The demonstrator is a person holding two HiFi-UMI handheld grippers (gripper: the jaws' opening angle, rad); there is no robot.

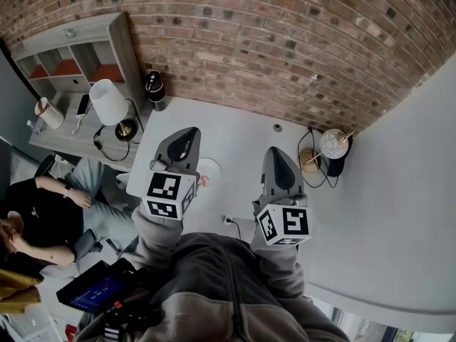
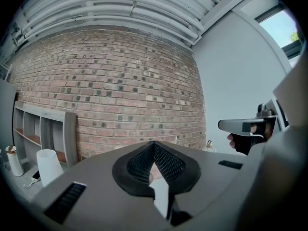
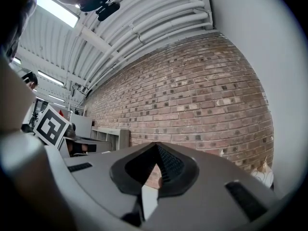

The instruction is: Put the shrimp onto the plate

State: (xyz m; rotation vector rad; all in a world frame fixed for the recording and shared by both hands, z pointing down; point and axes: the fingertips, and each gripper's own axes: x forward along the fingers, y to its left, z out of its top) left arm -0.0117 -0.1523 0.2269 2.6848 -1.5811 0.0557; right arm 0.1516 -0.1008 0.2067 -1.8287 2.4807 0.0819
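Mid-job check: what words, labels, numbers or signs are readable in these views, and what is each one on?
No readable text in any view.
left marker cube: black-and-white square patterns, no letters or numbers.
right marker cube: the same kind of pattern, no letters.
lit screen at the head view's lower left: blue display, too small to read.

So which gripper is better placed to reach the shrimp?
Left, probably: the left gripper is right beside the plate and the small pink shrimp at its edge, while the right gripper is farther off.
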